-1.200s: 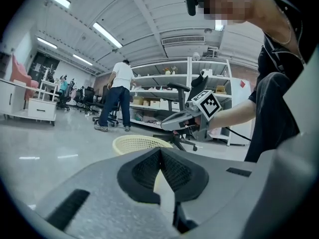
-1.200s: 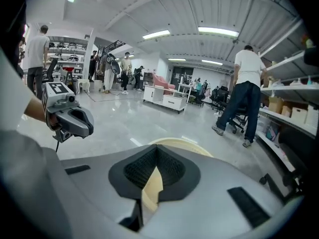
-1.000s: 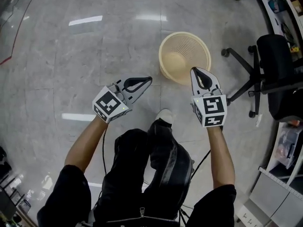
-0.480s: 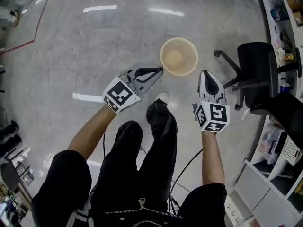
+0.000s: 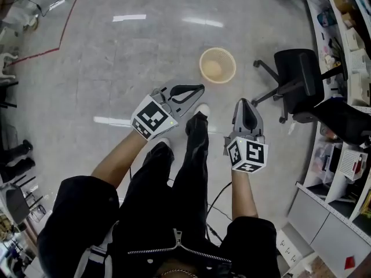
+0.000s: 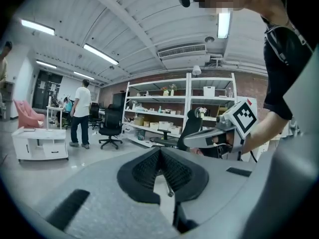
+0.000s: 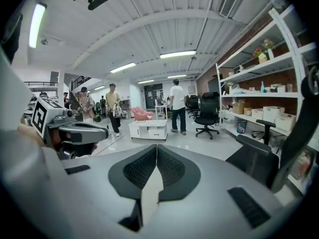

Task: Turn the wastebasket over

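Note:
A cream mesh wastebasket (image 5: 217,65) stands upright on the grey floor far below, mouth up, in the head view only. My left gripper (image 5: 199,88) is held high above the floor, left of the basket, jaws shut and empty. My right gripper (image 5: 243,103) hangs lower right of the basket, also shut with nothing in it. Neither touches the basket. In the left gripper view the closed jaw tips (image 6: 160,150) point level across the room, with the right gripper (image 6: 199,138) beyond. The right gripper view shows its closed jaws (image 7: 157,148) and the left gripper (image 7: 84,130) at left.
A black office chair (image 5: 298,80) stands right of the basket. Shelving and white cabinets (image 5: 342,155) line the right side. My legs and shoes (image 5: 200,110) are below the grippers. Several people (image 7: 176,105) and a low white cabinet (image 7: 147,129) are across the room.
Both grippers and the head camera have risen well above the floor, so the basket looks smaller and farther. The grippers stay shut. The basket has not moved.

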Demonstrator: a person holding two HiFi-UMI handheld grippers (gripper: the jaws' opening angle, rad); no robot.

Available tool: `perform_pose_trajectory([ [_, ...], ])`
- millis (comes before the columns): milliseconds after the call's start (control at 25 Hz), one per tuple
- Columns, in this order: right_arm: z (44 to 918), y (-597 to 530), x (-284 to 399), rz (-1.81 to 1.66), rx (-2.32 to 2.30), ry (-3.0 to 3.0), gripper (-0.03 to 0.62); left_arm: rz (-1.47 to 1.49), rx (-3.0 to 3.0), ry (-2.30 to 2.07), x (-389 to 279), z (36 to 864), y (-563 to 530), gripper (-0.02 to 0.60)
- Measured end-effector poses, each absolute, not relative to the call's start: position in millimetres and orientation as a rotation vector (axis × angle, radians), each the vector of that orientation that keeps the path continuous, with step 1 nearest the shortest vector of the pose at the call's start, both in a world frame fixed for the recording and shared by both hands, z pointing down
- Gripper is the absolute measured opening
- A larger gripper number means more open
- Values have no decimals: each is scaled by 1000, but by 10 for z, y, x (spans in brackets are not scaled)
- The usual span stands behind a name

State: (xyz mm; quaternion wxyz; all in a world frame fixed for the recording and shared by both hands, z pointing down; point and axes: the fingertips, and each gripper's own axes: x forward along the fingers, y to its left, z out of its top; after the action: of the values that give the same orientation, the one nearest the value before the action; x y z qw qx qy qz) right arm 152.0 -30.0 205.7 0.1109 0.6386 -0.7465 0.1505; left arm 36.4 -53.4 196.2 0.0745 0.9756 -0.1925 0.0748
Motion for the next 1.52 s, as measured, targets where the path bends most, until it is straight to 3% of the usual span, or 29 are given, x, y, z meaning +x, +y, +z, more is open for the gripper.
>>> perform_pose_trajectory([
  [400, 1165, 976, 706, 478, 1902, -2225, 11, 181, 2884, -553, -189, 1045, 607, 3],
  [640, 997, 1738, 1072, 550, 1845, -2256, 11, 163, 2816, -604, 231, 936, 1308, 3],
  [880, 743, 2145, 870, 461, 1859, -2339, 11, 153, 2851, -701, 33, 706, 1772, 3],
  [1520, 260, 2958, 1102, 341, 1918, -2357, 9, 103, 2899, -703, 279, 302, 2669, 3],
])
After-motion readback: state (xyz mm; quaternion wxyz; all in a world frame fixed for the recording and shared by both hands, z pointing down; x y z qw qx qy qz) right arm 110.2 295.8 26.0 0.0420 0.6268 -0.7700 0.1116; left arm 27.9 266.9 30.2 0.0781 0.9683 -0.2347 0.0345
